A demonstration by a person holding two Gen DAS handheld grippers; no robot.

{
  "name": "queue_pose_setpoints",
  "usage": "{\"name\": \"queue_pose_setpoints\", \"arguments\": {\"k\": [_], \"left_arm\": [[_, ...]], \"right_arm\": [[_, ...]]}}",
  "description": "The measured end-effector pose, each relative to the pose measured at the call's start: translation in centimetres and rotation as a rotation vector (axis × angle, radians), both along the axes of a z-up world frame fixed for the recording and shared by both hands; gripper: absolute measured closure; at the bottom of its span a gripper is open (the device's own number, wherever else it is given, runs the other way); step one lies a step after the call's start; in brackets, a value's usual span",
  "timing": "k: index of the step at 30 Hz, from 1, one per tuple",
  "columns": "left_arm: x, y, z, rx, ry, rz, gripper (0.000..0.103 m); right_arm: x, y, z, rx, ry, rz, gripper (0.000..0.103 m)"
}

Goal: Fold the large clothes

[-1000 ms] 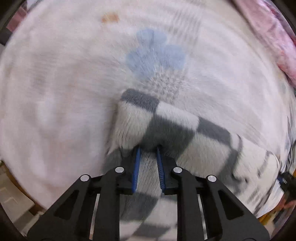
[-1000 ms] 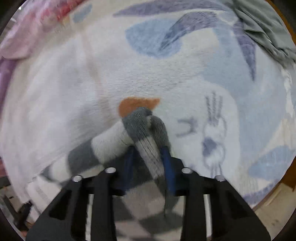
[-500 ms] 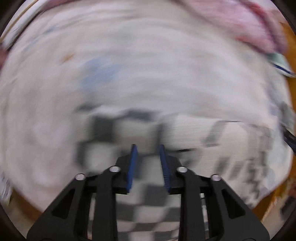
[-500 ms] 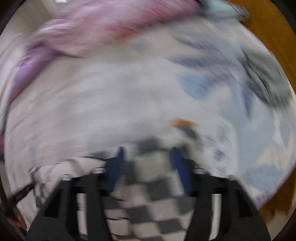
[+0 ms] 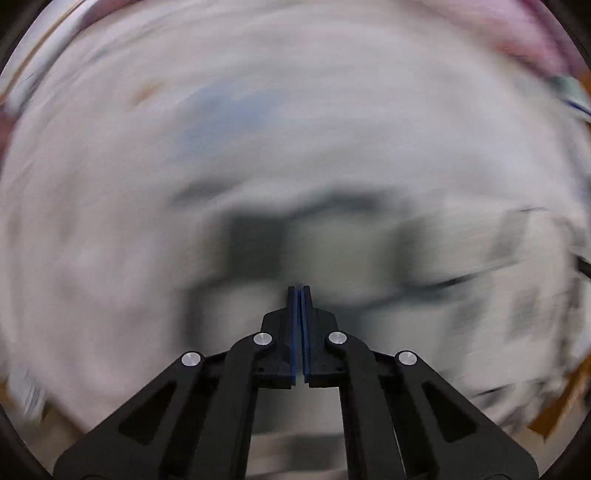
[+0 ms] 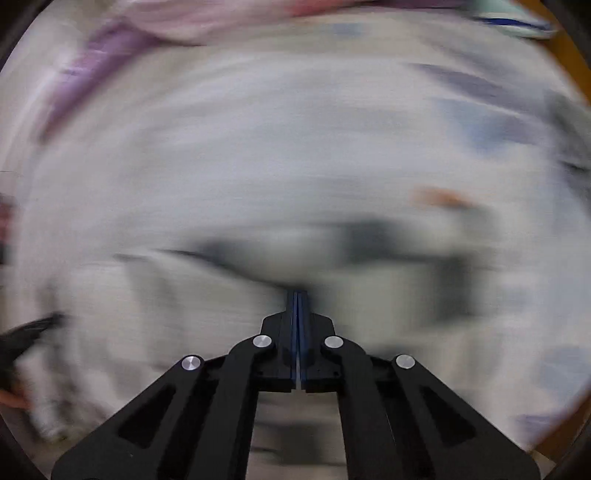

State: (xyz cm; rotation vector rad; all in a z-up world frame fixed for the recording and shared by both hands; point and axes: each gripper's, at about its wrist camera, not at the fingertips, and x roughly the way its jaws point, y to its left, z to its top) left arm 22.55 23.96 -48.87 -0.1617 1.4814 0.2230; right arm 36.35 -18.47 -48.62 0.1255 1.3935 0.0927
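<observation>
Comparing with a second earlier, the checkered garment (image 5: 332, 251) was released; left gripper (image 5: 299, 291) and right gripper (image 6: 297, 295) were fully closed on nothing, fold judged laid.

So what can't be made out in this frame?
- Left wrist view: motion blur smears the checkered garment; its edges and folds are unreadable.
- Right wrist view: the same blur; the bedspread print is lost.
- Both views: the left tool and right tool are shut, nothing visibly held.

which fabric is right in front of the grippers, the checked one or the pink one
The checked cloth: its grey and white squares lie just past the shut left gripper and right gripper. The pink fabric sits at the far edge.
</observation>
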Motion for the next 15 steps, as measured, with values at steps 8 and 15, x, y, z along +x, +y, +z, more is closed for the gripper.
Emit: {"name": "queue_pose_setpoints", "arguments": {"k": [8, 15], "left_arm": [[-11.5, 2.0, 1.4, -0.133, -0.014, 0.132, 0.1], [-20.2, -1.3, -0.7, -0.142, 0.172, 0.214, 0.099]], "right_arm": [[-8.7, -4.7, -1.1, -0.059, 0.162, -0.074, 0.1], [-17.3, -4.5, -1.3, -0.024, 0.287, -0.183, 0.103]]}}
